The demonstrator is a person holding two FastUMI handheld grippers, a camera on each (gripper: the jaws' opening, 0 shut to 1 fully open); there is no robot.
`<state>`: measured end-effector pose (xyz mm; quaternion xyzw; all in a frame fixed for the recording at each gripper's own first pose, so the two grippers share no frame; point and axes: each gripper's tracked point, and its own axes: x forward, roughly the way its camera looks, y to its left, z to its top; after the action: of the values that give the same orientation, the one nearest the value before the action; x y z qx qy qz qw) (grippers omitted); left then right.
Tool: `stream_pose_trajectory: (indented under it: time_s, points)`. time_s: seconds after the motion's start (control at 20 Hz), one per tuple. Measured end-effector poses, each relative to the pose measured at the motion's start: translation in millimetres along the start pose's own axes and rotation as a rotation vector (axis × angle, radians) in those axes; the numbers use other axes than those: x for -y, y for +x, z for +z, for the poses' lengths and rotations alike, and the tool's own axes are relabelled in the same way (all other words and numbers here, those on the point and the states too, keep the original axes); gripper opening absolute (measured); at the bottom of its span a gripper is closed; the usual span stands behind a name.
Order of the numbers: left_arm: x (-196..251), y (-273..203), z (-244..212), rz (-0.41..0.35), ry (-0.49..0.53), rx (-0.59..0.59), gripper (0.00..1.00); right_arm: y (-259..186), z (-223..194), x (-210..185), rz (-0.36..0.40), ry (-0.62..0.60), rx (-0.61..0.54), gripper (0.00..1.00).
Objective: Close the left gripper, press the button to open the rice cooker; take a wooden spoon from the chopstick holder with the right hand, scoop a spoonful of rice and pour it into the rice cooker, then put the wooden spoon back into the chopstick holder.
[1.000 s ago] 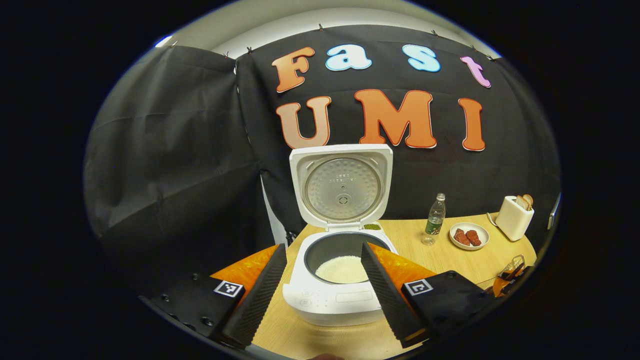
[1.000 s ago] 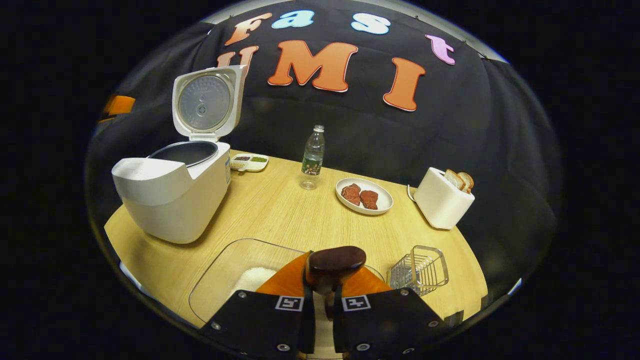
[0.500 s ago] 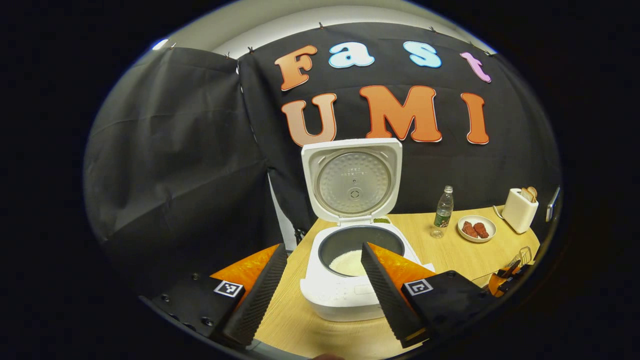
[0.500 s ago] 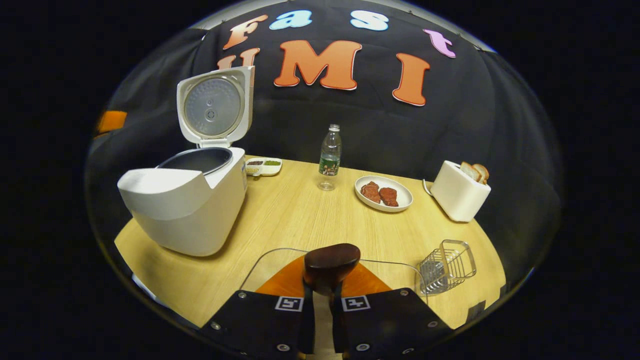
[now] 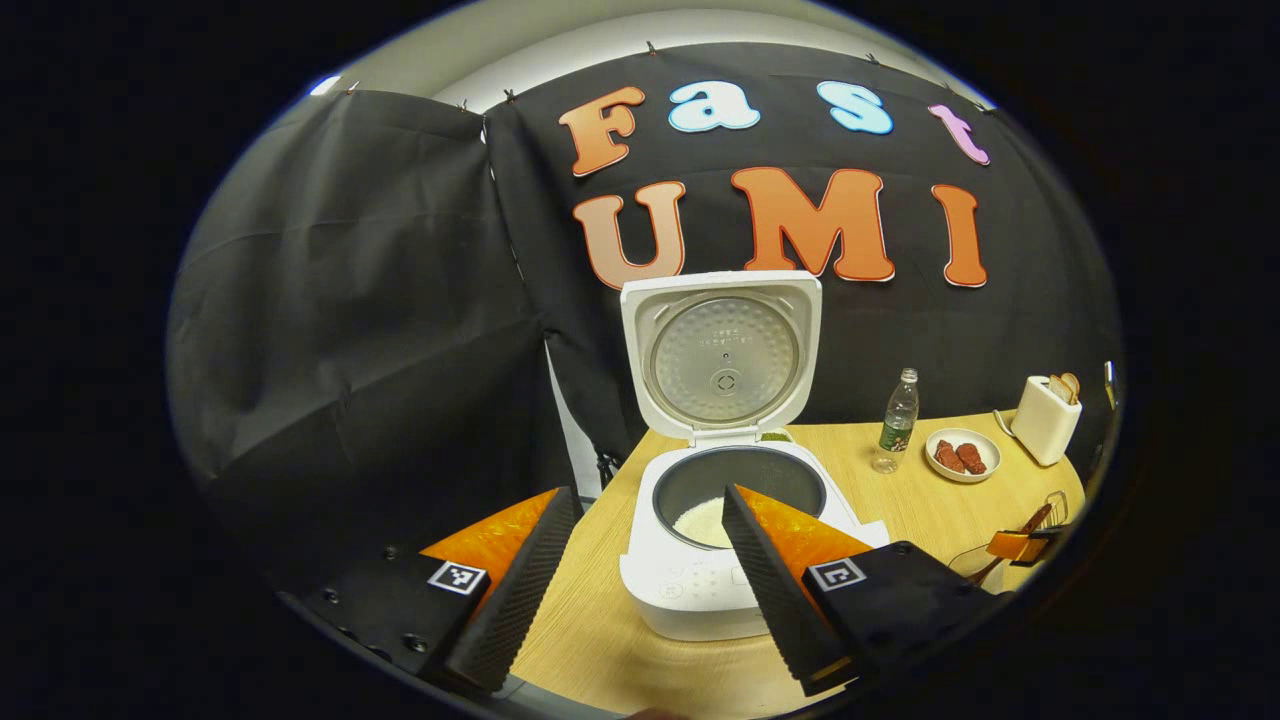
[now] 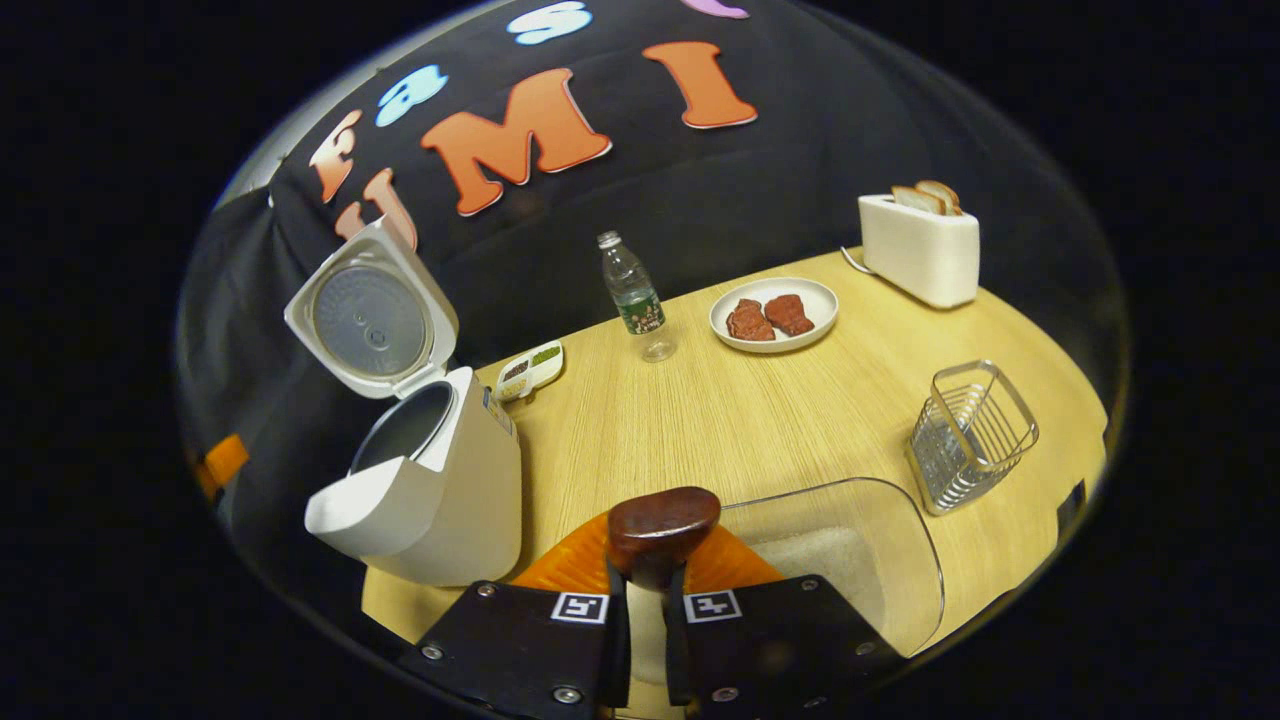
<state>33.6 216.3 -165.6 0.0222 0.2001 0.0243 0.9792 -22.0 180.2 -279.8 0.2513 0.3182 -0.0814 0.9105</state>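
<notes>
- The wooden table (image 6: 740, 420) carries the whole scene, pale grain running across it, with black cloth hung close behind as the booth wall (image 5: 360, 300).
- In the left gripper view a strip of pale wall or ceiling shows above the cloth.
- The rice cooker (image 5: 720, 590) stands at the table's near-left part, lid (image 5: 722, 355) thrown upright, and white rice lies in the dark inner pot (image 5: 740, 482).
- The left gripper (image 5: 640, 590) hangs in front of the cooker with its two fingers spread wide apart, nothing between them; the cooker's front panel sits in that gap.
- Over to the right gripper view: the right gripper (image 6: 645, 610) has its fingers clenched on the wooden spoon (image 6: 663, 520), the dark bowl of the spoon poking up just past the tips.
- Just below and beyond the spoon lies a clear container (image 6: 860, 560) with white rice in it.
- The chopstick holder (image 6: 970, 435), a wire basket, stands to the right of that container, near the table's edge and apart from the spoon.
- Farther back: a water bottle (image 6: 633, 295) upright, a white plate (image 6: 775, 315) with two reddish pieces on it, and a white toaster (image 6: 920, 250) with bread slices poking out.
- A small divided dish (image 6: 530, 370) sits just beside the cooker's back corner.
- Between the spoon and the holder, the container's rim stands in the way.
</notes>
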Motion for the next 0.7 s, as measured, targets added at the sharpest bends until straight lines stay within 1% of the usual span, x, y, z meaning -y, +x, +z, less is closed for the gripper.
stream_pose_trajectory:
  time_s: [0.05,0.1,0.15,0.2,0.25,0.3,0.35,0.4,0.45,0.55,0.7]
  points:
    - [-0.1,1.3,-1.0,-0.001,-0.003,-0.004,0.96,1.0,-0.3,4.6,0.005,0.048,-0.010,0.14]
    - [-0.1,2.7,-1.0,-0.001,-0.003,-0.007,1.00,1.9,0.0,7.9,0.013,0.099,-0.017,0.13]
    - [-0.1,3.8,-0.1,-0.003,-0.002,-0.007,1.00,3.1,-0.7,10.6,0.022,0.145,-0.027,0.13]
    - [1.0,4.1,1.4,-0.004,0.001,-0.006,0.96,3.7,-0.8,13.2,0.033,0.186,-0.034,0.13]
    - [1.7,4.5,2.5,-0.004,0.005,-0.003,0.96,4.7,-1.0,14.5,0.044,0.214,-0.042,0.13]
    - [2.7,3.9,3.8,-0.004,0.008,0.000,1.00,6.4,-1.4,16.4,0.053,0.250,-0.047,0.13]
    - [2.8,4.5,4.2,-0.004,0.010,0.001,1.00,6.5,-4.0,18.2,0.061,0.284,-0.057,0.13]
    - [3.5,4.4,5.9,-0.005,0.010,0.003,0.96,7.9,-5.3,19.9,0.067,0.323,-0.067,0.13]
    - [4.8,5.4,6.3,-0.008,0.010,0.003,1.00,7.6,-6.9,19.8,0.079,0.358,-0.079,0.13]
    - [7.6,5.7,5.8,-0.009,0.012,0.000,1.00,10.6,-9.4,17.4,0.114,0.412,-0.107,0.13]
    - [8.2,3.7,6.9,-0.007,0.019,0.000,1.00,12.8,-13.3,16.1,0.159,0.463,-0.141,0.13]
